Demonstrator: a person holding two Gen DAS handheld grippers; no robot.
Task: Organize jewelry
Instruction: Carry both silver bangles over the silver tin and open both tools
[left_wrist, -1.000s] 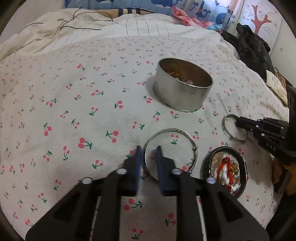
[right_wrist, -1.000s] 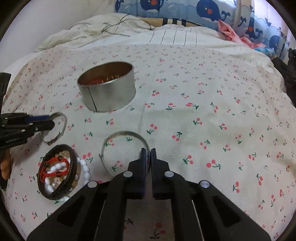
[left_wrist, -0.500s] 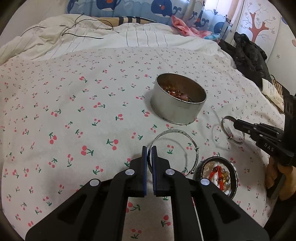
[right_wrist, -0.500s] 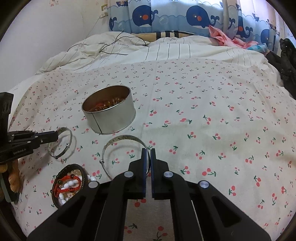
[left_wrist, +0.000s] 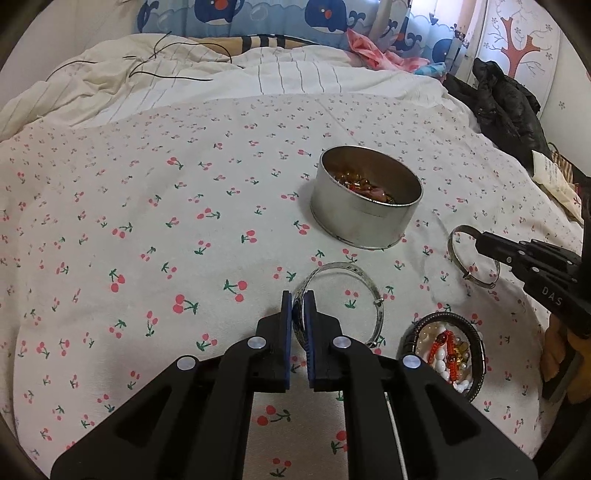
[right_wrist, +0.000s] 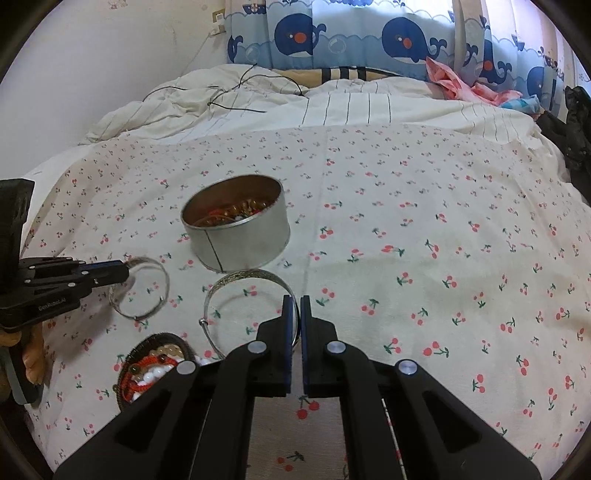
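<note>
A large silver bangle (left_wrist: 341, 267) is lifted off the cherry-print bedsheet, and both grippers appear shut on it. My left gripper (left_wrist: 298, 301) pinches its near-left rim. My right gripper (right_wrist: 294, 304) pinches the same bangle (right_wrist: 251, 276) on its right rim. A round metal tin (left_wrist: 365, 197) with beads inside stands just beyond; it also shows in the right wrist view (right_wrist: 236, 227). A thinner silver bangle (left_wrist: 471, 260) lies to the right, under the tip of another black gripper (left_wrist: 480, 242). A dark ring holding red and white beads (left_wrist: 445, 350) lies near right.
The cherry-print sheet (left_wrist: 147, 221) covers the bed. A rumpled striped duvet with a black cable (left_wrist: 166, 74) lies at the back. Black clothing (left_wrist: 506, 107) is piled at the right edge. Whale-print curtains (right_wrist: 332, 37) hang behind.
My left gripper closed on the large bangle's rim. Both grippers then rose and pulled back, lifting the bangle off the sheet. The other gripper stayed at the thin bangle.
</note>
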